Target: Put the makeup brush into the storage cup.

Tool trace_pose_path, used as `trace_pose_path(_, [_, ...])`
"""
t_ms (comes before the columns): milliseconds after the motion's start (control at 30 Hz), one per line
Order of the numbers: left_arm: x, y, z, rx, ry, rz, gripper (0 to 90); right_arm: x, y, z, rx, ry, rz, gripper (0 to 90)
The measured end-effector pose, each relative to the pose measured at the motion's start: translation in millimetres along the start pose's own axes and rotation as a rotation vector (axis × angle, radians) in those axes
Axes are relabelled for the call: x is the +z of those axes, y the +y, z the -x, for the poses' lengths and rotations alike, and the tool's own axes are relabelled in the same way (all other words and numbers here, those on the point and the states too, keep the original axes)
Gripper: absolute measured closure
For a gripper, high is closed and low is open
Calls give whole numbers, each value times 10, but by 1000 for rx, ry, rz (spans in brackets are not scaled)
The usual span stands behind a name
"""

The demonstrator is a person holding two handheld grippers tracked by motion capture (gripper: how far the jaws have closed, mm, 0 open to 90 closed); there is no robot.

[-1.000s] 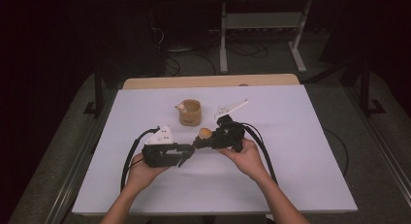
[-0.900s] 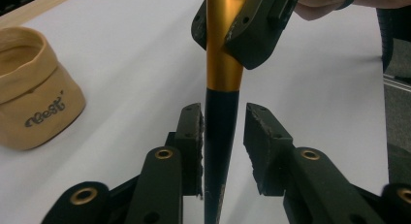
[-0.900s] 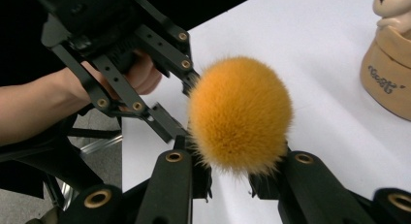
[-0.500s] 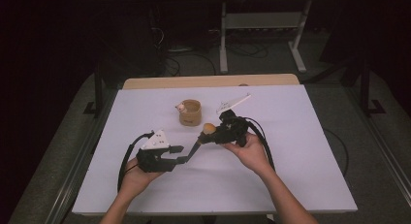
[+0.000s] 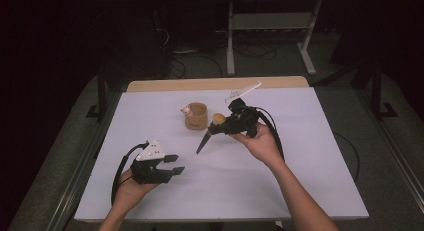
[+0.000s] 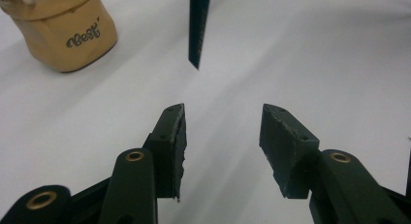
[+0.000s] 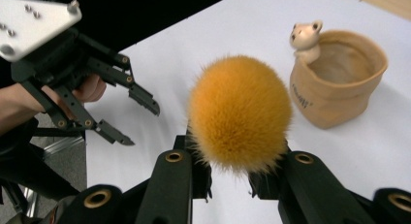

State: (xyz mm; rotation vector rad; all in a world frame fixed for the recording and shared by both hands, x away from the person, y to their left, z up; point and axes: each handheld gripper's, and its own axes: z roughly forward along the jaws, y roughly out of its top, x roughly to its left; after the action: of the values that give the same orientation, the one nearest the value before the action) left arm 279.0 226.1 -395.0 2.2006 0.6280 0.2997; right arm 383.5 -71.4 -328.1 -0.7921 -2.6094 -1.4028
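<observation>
My right gripper (image 5: 223,126) is shut on a pen just below its fluffy orange pompom (image 5: 218,119). The dark shaft (image 5: 205,140) slants down and left above the white table (image 5: 310,156). In the right gripper view the pompom (image 7: 240,112) bulges over the closed jaws of my right gripper (image 7: 228,178). A tan cup (image 5: 196,116) with a small animal figure (image 7: 305,37) on its rim stands just left of the pompom. My left gripper (image 5: 178,163) is open and holds nothing at the front left. Its jaws point at the pen's tip (image 6: 197,30) with a gap between.
The tan cup (image 6: 68,35) sits up and left of my left gripper (image 6: 223,120). A slim white piece (image 5: 245,89) shows behind the right gripper. The table's wooden far edge (image 5: 210,84) borders a dark floor with cables and a metal frame (image 5: 270,21).
My left gripper has pulled back from the pen toward the front left and now stands open. The right gripper has carried the pen up and back, closer to the cup.
</observation>
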Motion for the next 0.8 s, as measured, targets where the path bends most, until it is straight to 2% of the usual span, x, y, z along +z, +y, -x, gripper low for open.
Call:
trace_pose_path(200, [-10,-36,-12,0,6,-8,506,-29,136,18,-13,-12,2,722])
trace_pose_path(267, [-14,-41,-3,-17,6,4,502,-56,209,27,-13,-26,6,722])
trace_pose_path(400, [-16,-50,-19,-17,10,8,496,-84,290,46,-15,-36,9,722])
trace_pose_path(433, [-20,-52,-29,-5,13,-5,494,-105,349,67,-21,-45,10,722])
trace_pose_path(667, [-25,-65,-41,-17,14,0,477,-185,571,111,-24,-86,19,722])
trace_pose_path(800, [-31,-71,-55,-10,19,2,467,-196,705,140,-22,-107,14,722])
